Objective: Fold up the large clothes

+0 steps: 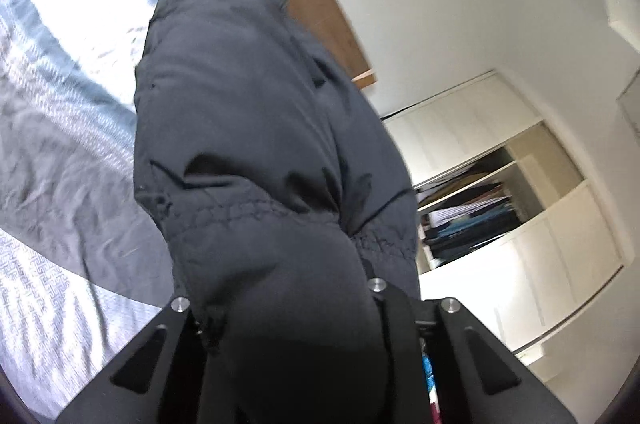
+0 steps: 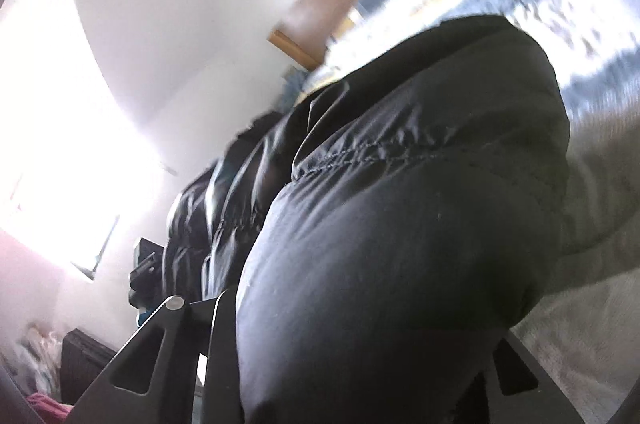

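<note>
Both your left hand-held gripper (image 1: 288, 340) and right hand-held gripper (image 2: 352, 352) are clamped on the puffy dark jacket (image 1: 256, 128); it looks soft, bulky and slippery, so grip its stitched seams.

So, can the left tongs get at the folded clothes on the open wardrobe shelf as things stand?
Probably not: the left tongs are shut on the dark padded jacket, which fills them; the folded clothes lie well off.

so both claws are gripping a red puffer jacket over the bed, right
Not red: the jacket is black, as both wrist views show. The rest holds: the left claw and right claw are each shut on it, with the bed behind.
</note>
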### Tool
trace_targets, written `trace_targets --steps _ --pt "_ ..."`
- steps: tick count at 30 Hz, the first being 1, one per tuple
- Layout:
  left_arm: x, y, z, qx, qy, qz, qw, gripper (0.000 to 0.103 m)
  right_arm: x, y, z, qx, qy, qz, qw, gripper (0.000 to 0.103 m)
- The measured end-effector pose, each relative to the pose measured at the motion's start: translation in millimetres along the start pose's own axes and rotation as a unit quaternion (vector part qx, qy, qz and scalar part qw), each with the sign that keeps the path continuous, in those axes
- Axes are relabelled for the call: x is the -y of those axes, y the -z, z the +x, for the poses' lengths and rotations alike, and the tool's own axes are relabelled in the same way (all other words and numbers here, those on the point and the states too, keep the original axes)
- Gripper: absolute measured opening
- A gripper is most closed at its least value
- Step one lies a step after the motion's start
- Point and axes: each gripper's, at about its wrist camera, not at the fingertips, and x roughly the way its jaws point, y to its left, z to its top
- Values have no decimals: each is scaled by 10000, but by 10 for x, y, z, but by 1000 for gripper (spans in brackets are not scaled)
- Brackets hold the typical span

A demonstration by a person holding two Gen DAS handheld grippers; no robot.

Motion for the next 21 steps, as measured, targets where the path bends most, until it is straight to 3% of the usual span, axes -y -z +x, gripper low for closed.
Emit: trace_targets --steps 3,6,9,12,15,17,21 --pt "126 76 -231 81 104 75 9999 16 -173 79 -252 171 -220 38 9996 29" --pt "9 197 -265 52 -111 85 9999 16 -197 353 -321 104 -119 65 9999 29" --pt "-389 320 -160 -187 -810 -34 9965 16 78 567 -326 -23 101 357 9993 29" --pt "-905 428 -132 -427 -1668 -334 9845 16 407 817 -183 -257 646 720 9950 29" --pt "-1171 456 -165 -398 -1852 -621 9799 21 631 975 -175 -322 989 1012 9894 33" --pt "-1177 421 -208 -400 -2015 -519 9773 28 608 1022 -231 -299 1204 1014 9871 39" --pt "-1060 363 -359 -419 -2285 -212 9724 39 571 978 -286 -329 1768 894 9796 69"
